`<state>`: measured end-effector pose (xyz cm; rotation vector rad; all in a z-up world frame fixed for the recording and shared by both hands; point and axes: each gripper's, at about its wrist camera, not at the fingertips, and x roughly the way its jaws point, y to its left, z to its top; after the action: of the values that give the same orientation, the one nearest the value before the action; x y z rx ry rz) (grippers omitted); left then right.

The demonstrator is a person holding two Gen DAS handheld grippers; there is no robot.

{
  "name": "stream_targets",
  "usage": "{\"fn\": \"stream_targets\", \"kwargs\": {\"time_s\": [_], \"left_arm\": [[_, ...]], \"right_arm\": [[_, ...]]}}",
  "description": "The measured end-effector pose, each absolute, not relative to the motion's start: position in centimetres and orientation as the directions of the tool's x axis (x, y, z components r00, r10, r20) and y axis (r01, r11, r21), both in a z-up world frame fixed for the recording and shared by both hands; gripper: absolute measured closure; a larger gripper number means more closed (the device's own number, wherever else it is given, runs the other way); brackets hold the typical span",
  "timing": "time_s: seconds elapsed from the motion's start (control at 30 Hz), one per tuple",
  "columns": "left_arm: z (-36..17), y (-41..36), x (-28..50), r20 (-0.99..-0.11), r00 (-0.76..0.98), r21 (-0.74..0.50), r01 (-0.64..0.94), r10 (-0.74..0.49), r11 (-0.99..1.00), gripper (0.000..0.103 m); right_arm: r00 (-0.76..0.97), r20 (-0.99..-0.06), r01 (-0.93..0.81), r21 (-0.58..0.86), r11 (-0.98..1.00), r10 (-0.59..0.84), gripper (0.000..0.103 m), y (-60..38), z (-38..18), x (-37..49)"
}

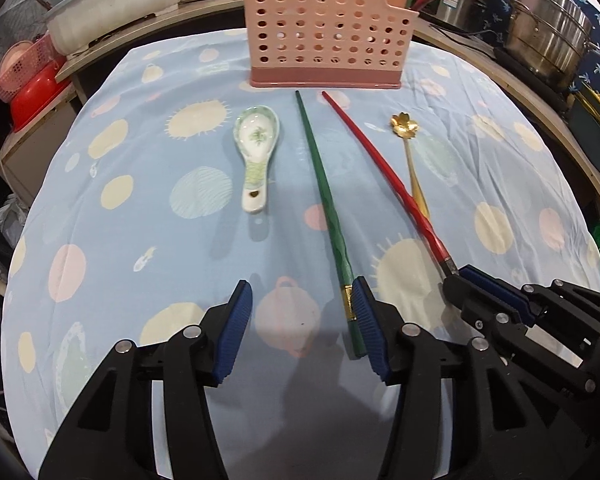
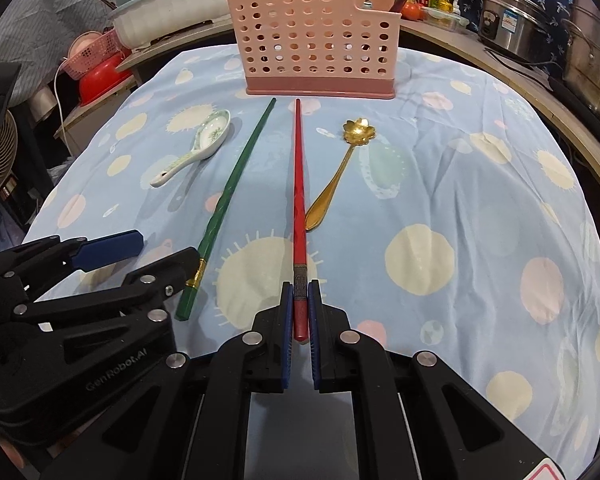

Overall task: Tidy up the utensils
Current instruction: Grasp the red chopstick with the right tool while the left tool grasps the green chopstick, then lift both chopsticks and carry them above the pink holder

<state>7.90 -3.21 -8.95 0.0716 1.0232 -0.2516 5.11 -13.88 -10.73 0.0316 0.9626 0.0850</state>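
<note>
From the left wrist view, the left gripper [image 1: 302, 330] hangs low over the cloth [image 1: 140, 208] with its jaws half-wide and nothing pressed between them. The green chopstick [image 1: 326, 216] lies along the inner face of the right-hand pad, its butt end at about 5 o'clock from the picture's centre; whether the pad touches it I cannot tell, but it is not clamped. The holder [image 1: 326, 36] stands at 12 o'clock, with a few sticks already leaning in its right-hand compartment. The ceramic spoon [image 1: 256, 156] lies at 11 o'clock, the gold spoon [image 1: 410, 160] at 2 o'clock, and the red chopstick [image 1: 384, 176] runs between green stick and gold spoon toward the right gripper [image 1: 456, 276] at 4 o'clock.

From the right wrist view, the right gripper [image 2: 300, 312] has its jaws narrow, pinched on the butt of the red chopstick [image 2: 299, 200], which points to 12 o'clock at the holder [image 2: 316, 44] and looks to rest on the cloth. The green chopstick [image 2: 228, 196] is at 10 o'clock, beside the left gripper [image 2: 140, 246].

Judged so: four utensils remain outside the holder. One is gripped, none of these four yet stowed; the work looks early.
</note>
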Motion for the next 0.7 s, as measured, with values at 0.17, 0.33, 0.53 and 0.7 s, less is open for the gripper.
{"fn": "stream_targets", "kwargs": {"time_s": [0.17,0.33,0.53,0.7], "left_arm": [[-8.4,-3.3,7.7,-0.848,0.493,-0.078,0.244,-0.193,0.966,0.053],[-9.2,-4.1,7.6,-0.859,0.476,-0.066,0.259,-0.186,0.964,0.054],[-9.4,-4.3,7.5,-0.860,0.477,-0.053,0.274,-0.183,0.960,0.067],[-9.2,-3.9,7.5,-0.860,0.471,-0.064,0.284,-0.197,0.957,0.090]], "right_arm": [[0.574,-0.815,-0.047,0.071,0.996,0.085,0.096,-14.4,-10.6,4.9],[0.574,-0.815,-0.042,0.073,0.996,0.083,0.096,-14.6,-10.5,4.7],[0.571,-0.816,-0.040,0.078,0.996,0.087,0.096,-14.8,-10.7,4.6],[0.577,-0.812,-0.042,0.080,0.996,0.089,0.096,-14.8,-10.5,4.4]]}}
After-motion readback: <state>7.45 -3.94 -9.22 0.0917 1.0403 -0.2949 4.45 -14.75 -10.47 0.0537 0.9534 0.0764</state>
